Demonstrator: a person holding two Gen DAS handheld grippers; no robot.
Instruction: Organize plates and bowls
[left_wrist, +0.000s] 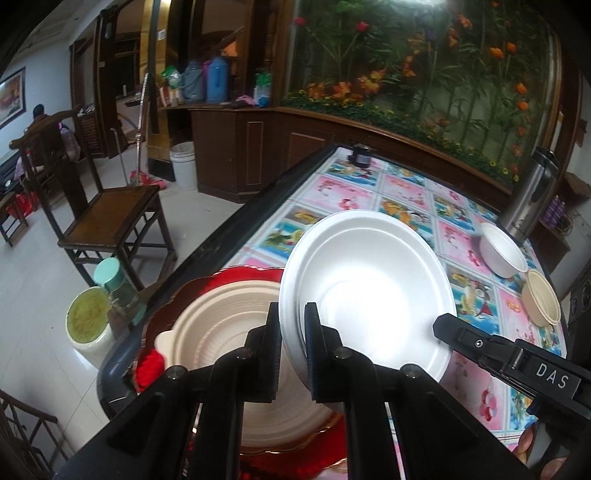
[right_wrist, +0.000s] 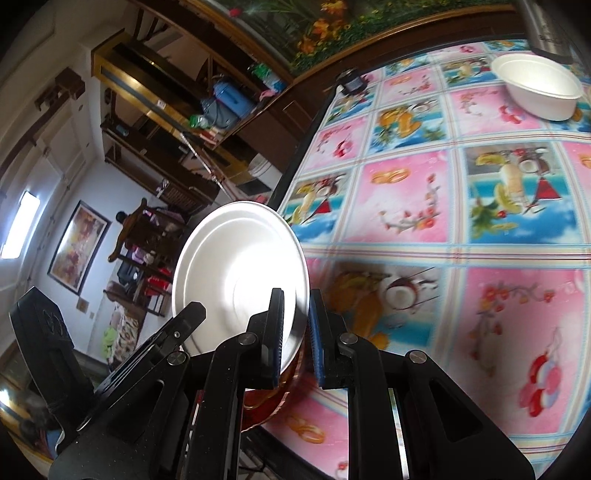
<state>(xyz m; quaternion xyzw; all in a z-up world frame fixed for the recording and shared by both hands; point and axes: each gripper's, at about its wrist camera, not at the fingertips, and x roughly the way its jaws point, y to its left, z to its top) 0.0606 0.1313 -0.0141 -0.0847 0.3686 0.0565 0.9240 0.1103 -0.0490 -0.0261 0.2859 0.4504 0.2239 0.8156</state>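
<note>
My left gripper (left_wrist: 293, 325) is shut on the near rim of a white foam plate (left_wrist: 369, 288), held tilted above a beige plate (left_wrist: 229, 332) that lies on a red tray (left_wrist: 258, 275) at the table's near left corner. My right gripper (right_wrist: 297, 321) grips the same white plate's (right_wrist: 240, 273) opposite rim; it also shows in the left wrist view (left_wrist: 443, 325). A white bowl (left_wrist: 500, 251) (right_wrist: 537, 88) and a beige bowl (left_wrist: 541, 297) sit at the far right of the table.
The table has a pink and blue patterned cloth (right_wrist: 443, 221). A steel thermos (left_wrist: 532, 199) stands behind the white bowl and a small dark jar (left_wrist: 360, 155) sits at the far edge. A wooden chair (left_wrist: 110, 210) and jars (left_wrist: 88, 325) are left of the table.
</note>
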